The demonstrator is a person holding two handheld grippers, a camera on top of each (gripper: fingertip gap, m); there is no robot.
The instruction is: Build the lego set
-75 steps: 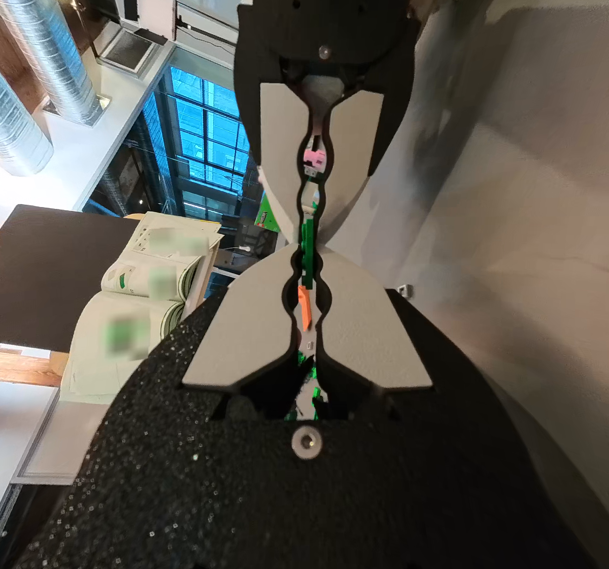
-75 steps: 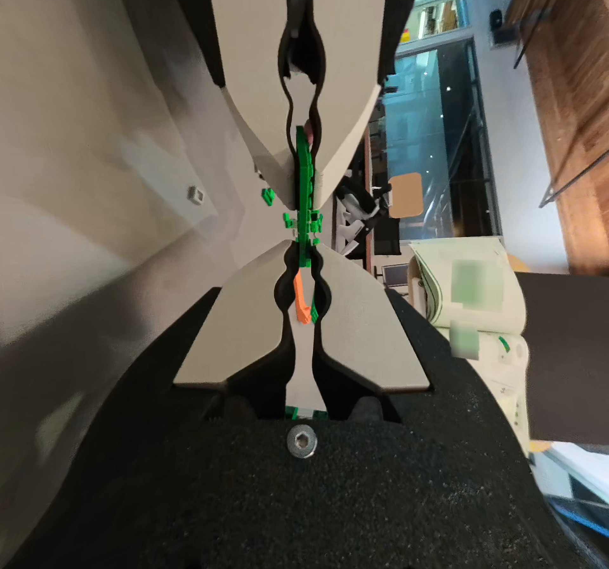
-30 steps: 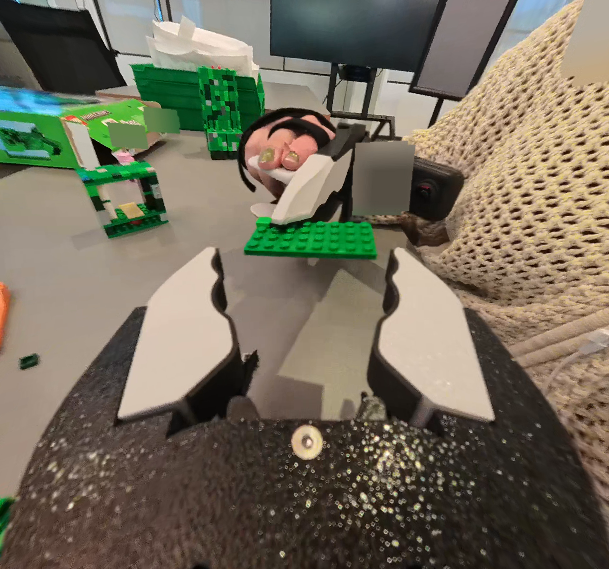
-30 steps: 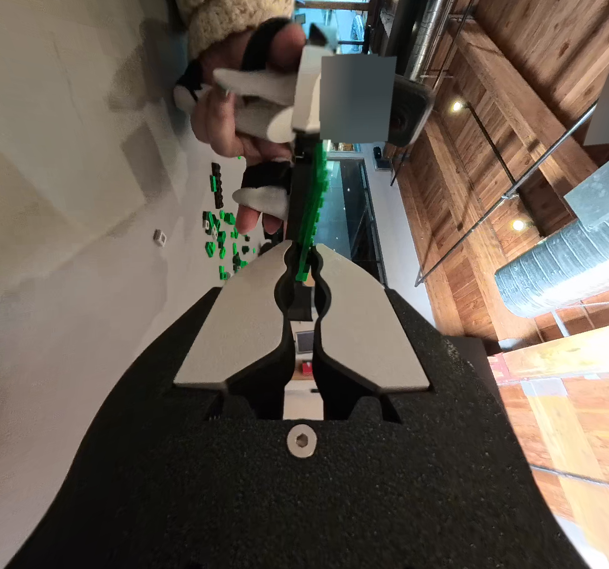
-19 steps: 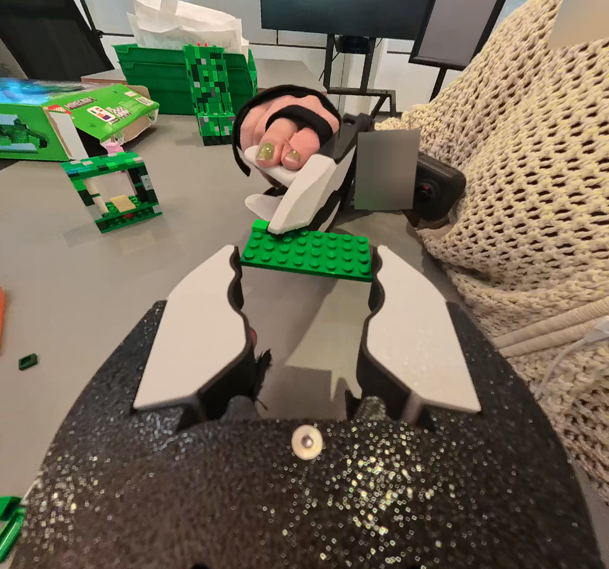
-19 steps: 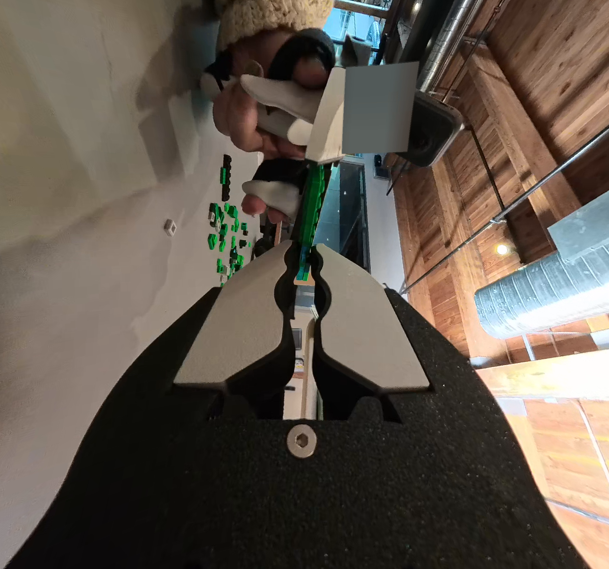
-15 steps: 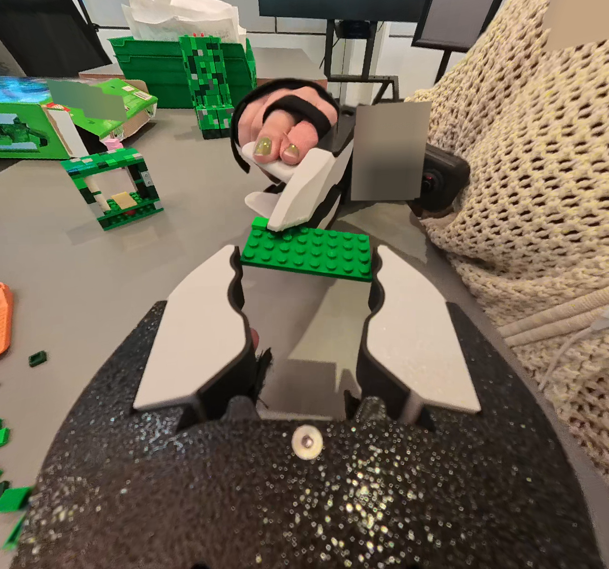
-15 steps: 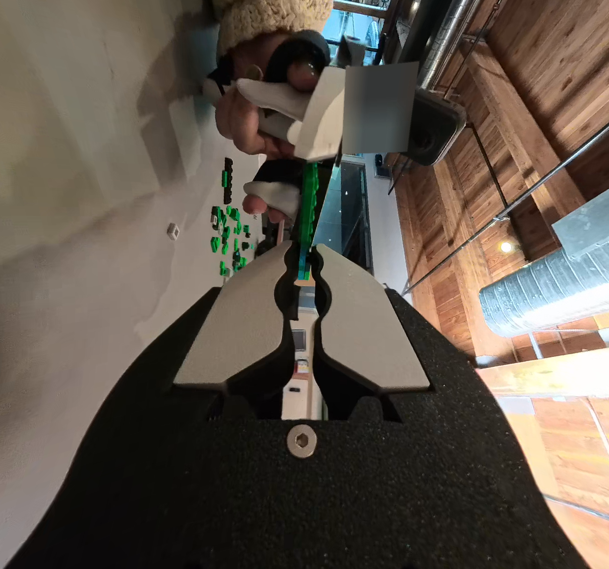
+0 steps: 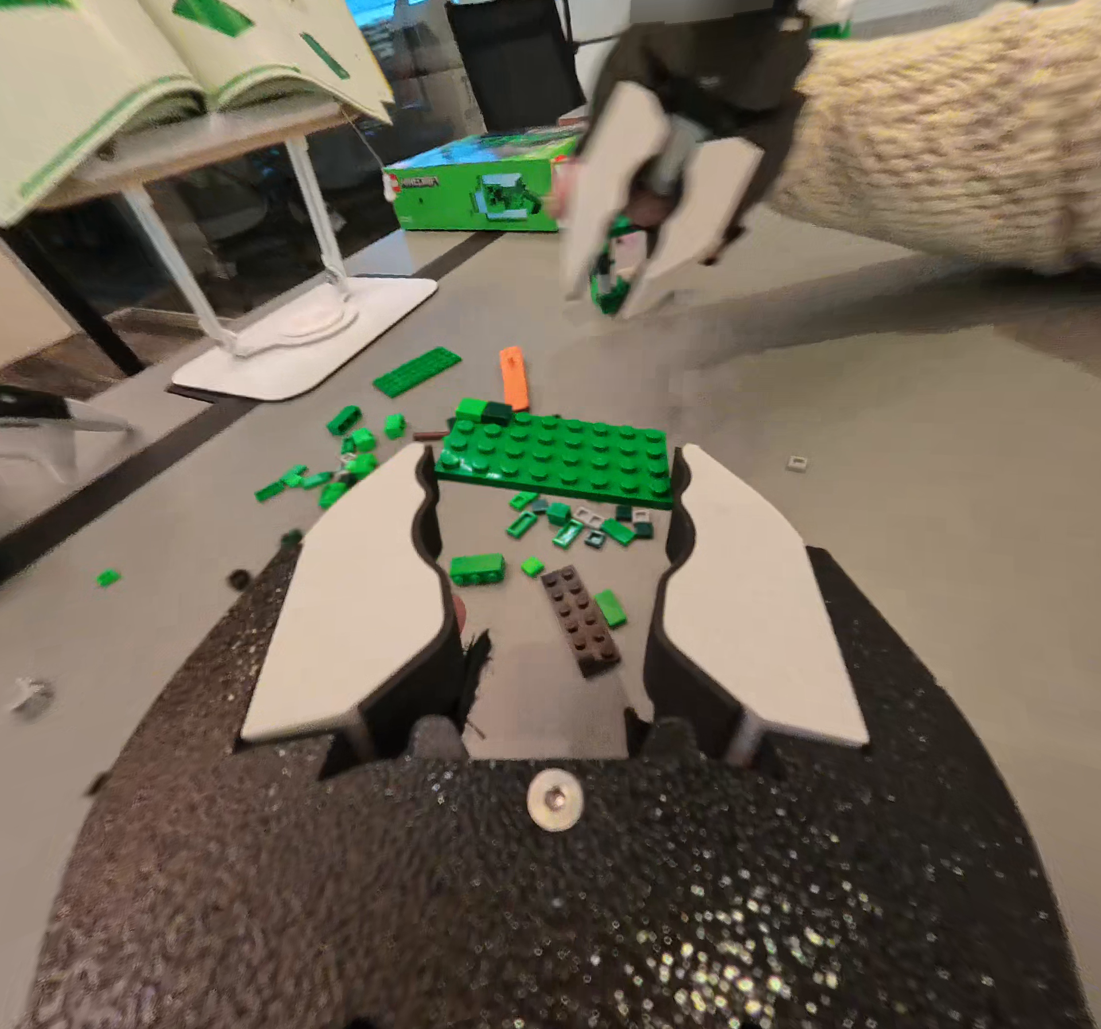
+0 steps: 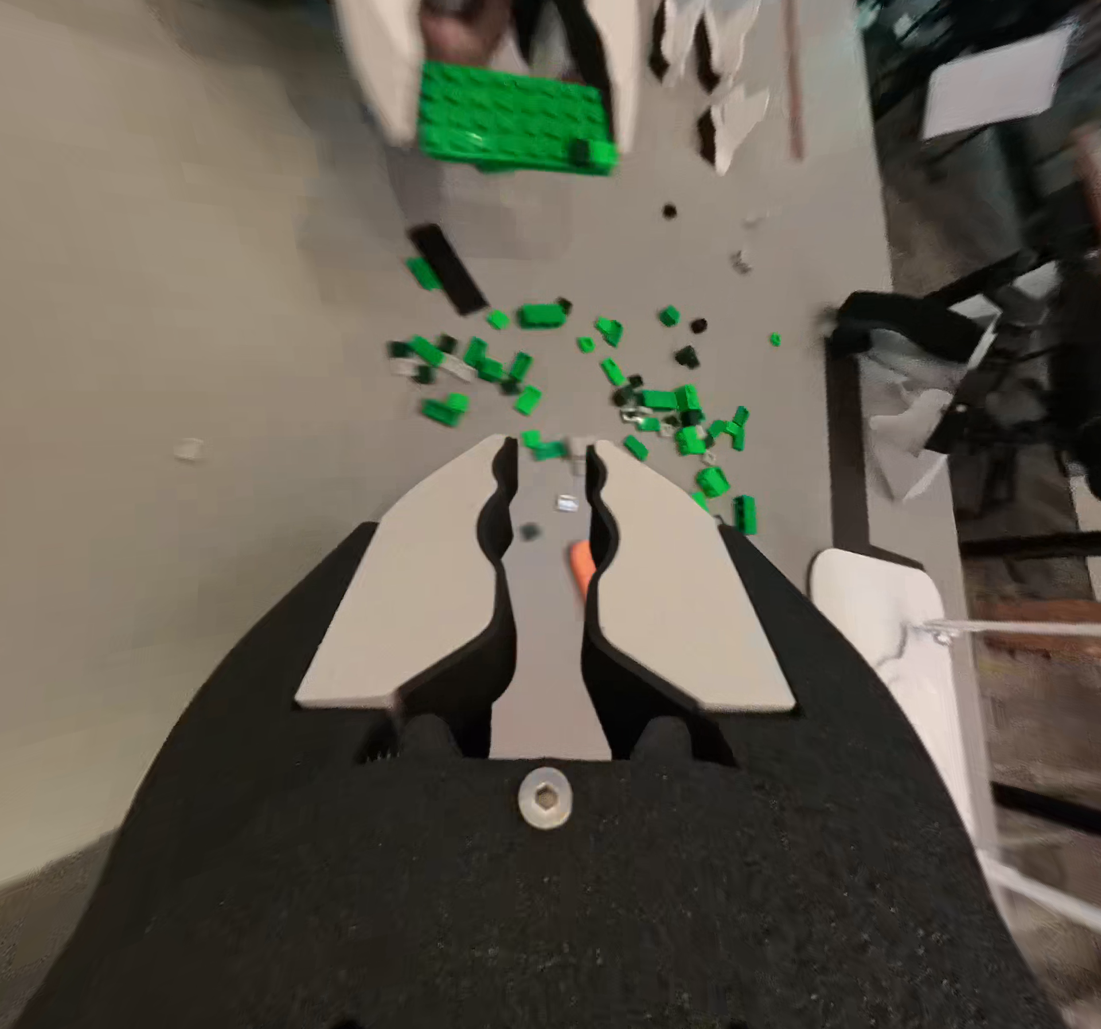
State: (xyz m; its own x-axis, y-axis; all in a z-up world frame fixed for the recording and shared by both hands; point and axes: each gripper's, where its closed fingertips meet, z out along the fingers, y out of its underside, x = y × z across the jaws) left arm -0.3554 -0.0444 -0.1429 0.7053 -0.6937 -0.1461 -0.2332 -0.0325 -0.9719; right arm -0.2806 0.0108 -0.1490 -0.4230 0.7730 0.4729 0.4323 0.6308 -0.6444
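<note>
Left gripper [image 9: 554, 458]: jaws clamped across the short ends of a green studded plate [image 9: 554, 461], held level above the grey table [image 9: 893, 464]. Two small bricks, light and dark green, sit on the plate's 11 o'clock corner.

Right gripper [image 10: 551, 452]: jaws parted, nothing between them; in the left wrist view it hangs at 1 o'clock [image 9: 619, 291], blurred.

Loose green pieces [image 9: 566, 524]: scattered on the table beneath the plate.

Dark brown plate [image 9: 581, 619]: at 6 o'clock of the green plate, flat.

Orange tool [image 9: 513, 376]: at 12 o'clock, flat.

Green box [image 9: 470, 190]: far, 12 o'clock.

Open booklet [image 9: 149, 41] on white stand [image 9: 310, 309]: 10 o'clock.

Knit sleeve [image 9: 953, 137]: 2 o'clock.
</note>
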